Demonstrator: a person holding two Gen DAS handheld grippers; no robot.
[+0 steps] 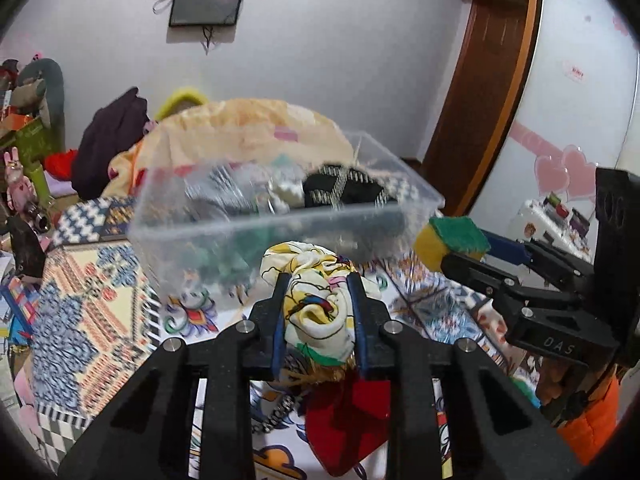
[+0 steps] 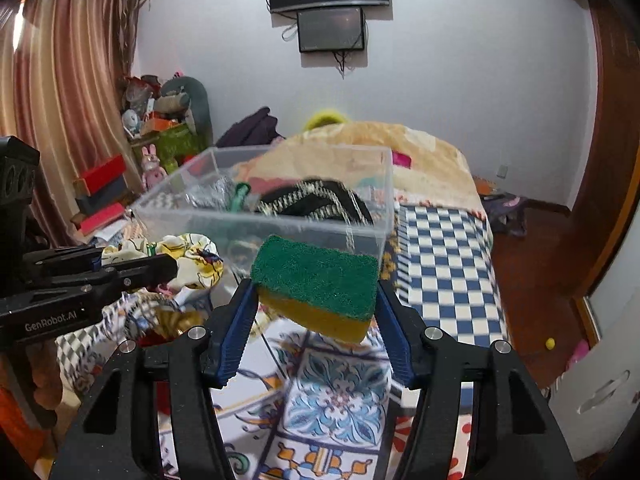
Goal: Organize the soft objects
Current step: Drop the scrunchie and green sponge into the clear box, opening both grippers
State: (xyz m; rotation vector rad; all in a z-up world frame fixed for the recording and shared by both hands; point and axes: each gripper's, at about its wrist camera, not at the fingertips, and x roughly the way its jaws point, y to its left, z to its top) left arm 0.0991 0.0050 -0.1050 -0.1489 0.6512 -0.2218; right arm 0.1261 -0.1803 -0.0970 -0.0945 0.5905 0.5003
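Observation:
My left gripper (image 1: 319,282) is shut on a bunched yellow and white printed cloth (image 1: 316,300), held above the bed just in front of a clear plastic box (image 1: 256,224). My right gripper (image 2: 316,288) is shut on a green and yellow sponge (image 2: 316,286), also just short of the box (image 2: 360,236). The box holds a black patterned fabric (image 2: 316,200) and other soft items. The right gripper with the sponge (image 1: 452,240) shows at right in the left wrist view. The left gripper with the cloth (image 2: 188,256) shows at left in the right wrist view.
The box stands on a bed with patterned covers (image 2: 332,404). A peach blanket heap (image 2: 360,148) lies behind it. A red cloth (image 1: 348,424) lies under the left gripper. Cluttered shelves with toys (image 2: 160,136) stand at the left wall. A wooden door (image 1: 488,80) is to the right.

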